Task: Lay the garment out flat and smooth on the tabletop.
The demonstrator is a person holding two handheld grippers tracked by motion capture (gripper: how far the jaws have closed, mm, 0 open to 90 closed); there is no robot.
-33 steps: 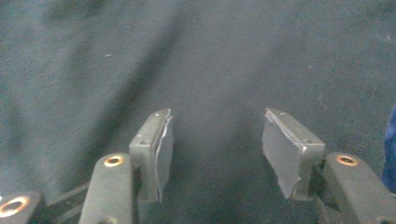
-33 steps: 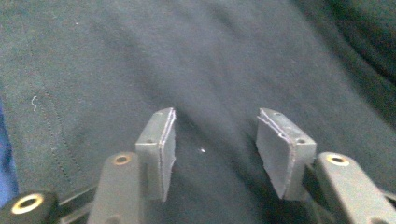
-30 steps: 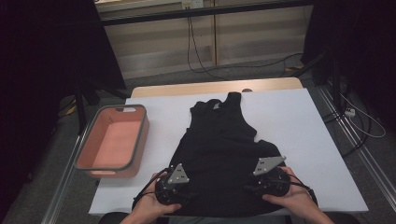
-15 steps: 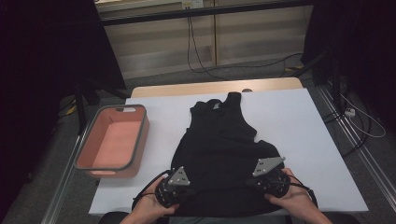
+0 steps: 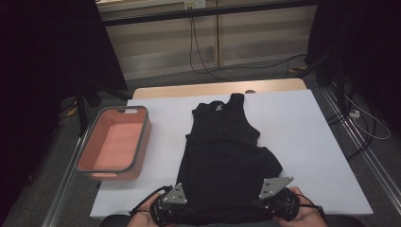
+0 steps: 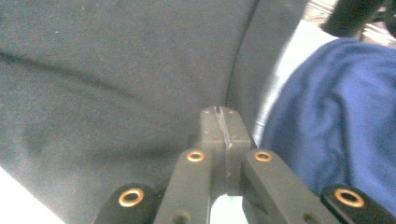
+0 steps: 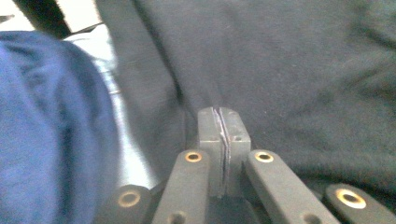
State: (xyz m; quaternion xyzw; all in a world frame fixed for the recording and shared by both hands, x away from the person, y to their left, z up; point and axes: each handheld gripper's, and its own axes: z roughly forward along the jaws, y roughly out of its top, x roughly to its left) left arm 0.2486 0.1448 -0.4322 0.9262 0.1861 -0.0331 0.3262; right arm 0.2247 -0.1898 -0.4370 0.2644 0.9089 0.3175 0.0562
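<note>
Overhead looks down; tong cameras hug cloth [image 6: 116,70].

Left tool [image 5: 171,211] and right tool [image 5: 278,202]: level with each other, well apart, jaws fully closed, each held in one hand.

Tank top [image 5: 226,153]: plain black, no print; reads dark charcoal up close [image 6: 116,70]. Counter [image 5: 307,142]: white cover, bare light-wood strip along far edge. Bin [image 5: 113,144]: salmon-pink inside and out, grey rim. Left tongs [image 6: 219,126]: black jaws, brass-coloured rivets, grey three-cornered plate [image 5: 178,193]. Right tongs [image 7: 222,128]: same black, brass rivets, grey plate [image 5: 274,187]. Person's garment [image 6: 336,116]: solid blue.
</note>
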